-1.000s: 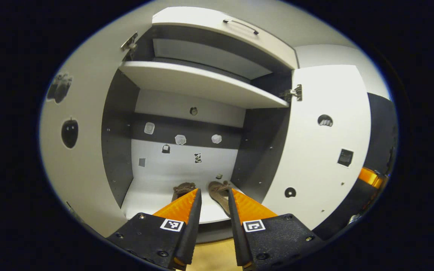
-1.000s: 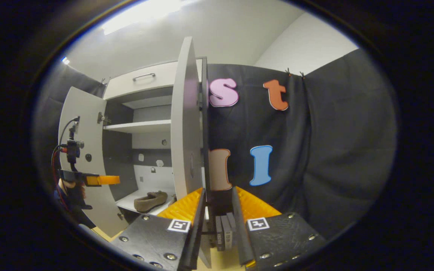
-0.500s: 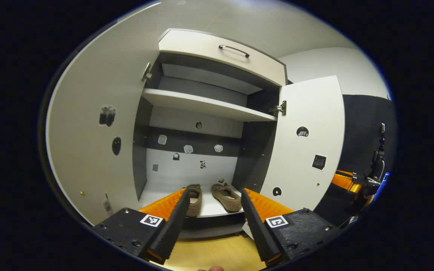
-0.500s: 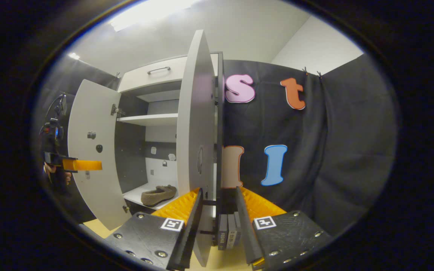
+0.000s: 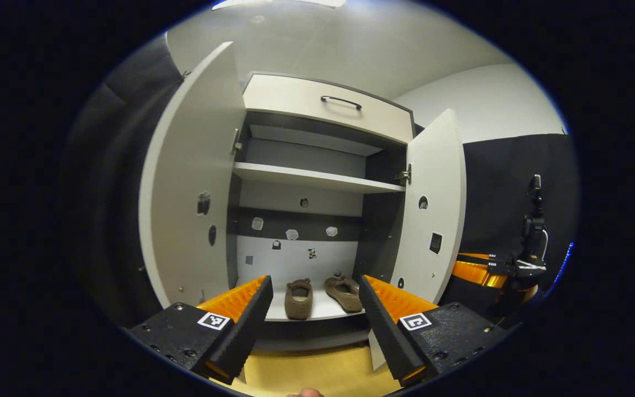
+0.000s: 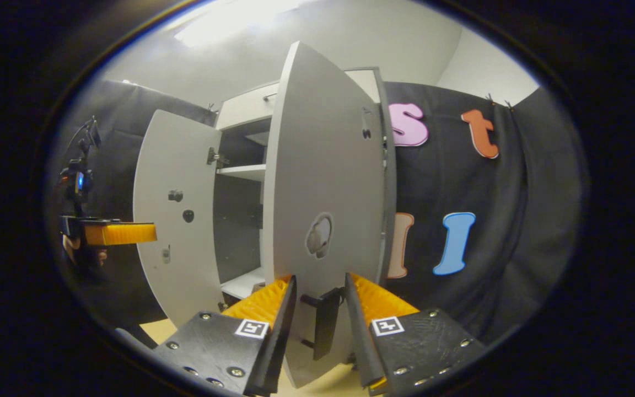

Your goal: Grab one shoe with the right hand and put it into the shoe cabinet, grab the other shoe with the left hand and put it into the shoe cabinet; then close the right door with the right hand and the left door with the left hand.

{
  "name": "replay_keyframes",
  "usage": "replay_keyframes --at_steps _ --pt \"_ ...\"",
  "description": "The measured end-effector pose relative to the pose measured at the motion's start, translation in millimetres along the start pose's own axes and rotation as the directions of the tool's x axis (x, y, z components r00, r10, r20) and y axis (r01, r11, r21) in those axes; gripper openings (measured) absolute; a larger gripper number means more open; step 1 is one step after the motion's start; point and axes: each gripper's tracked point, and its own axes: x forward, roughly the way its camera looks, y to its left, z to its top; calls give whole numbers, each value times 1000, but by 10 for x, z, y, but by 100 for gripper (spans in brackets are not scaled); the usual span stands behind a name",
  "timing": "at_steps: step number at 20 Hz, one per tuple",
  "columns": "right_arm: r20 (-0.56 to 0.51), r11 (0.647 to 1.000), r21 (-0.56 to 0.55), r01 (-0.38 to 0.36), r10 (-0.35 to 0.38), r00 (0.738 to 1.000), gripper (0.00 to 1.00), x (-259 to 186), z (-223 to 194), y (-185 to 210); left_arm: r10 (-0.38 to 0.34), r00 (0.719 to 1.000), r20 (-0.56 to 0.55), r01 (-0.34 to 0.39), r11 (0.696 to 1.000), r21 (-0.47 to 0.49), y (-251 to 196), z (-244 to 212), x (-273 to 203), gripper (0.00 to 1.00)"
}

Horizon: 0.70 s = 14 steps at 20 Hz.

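Two brown shoes (image 5: 298, 298) (image 5: 345, 292) lie side by side on the bottom shelf (image 5: 274, 312) of the white shoe cabinet. My left gripper (image 5: 315, 284) hangs open in front of them, well back from the shelf, holding nothing. The left door (image 5: 196, 182) stands wide open and the right door (image 5: 433, 209) is partly swung in. In the right gripper view the right door (image 6: 323, 165) shows its outer face close up. Its dark handle (image 6: 326, 325) sits between the fingers of my right gripper (image 6: 320, 281), which is open around it.
A drawer with a dark handle (image 5: 340, 102) tops the cabinet above an upper shelf (image 5: 312, 177). Yellow wooden floor (image 5: 317, 369) lies below. The right gripper (image 5: 480, 271) shows beside the right door, and the left gripper (image 6: 122, 233) by the left door (image 6: 177, 209).
My left gripper has pulled back out of the cabinet and opened wider, leaving both shoes on the shelf. The right door has swung toward the cabinet with my right gripper at its handle.
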Motion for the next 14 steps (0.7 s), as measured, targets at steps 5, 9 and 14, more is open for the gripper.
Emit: replay_keyframes --at_steps 5,9,14 --pt "-8 995 -68 -77 77 997 53 372 -56 444 140 989 54 -141 990 30 458 213 -452 92" --pt "27 990 -105 -93 96 995 53 623 -54 669 257 963 81 -262 964 52 845 300 -764 96" --pt "19 995 -34 -94 94 995 54 853 -77 729 372 923 103 -375 927 11 1307 349 -1053 96"
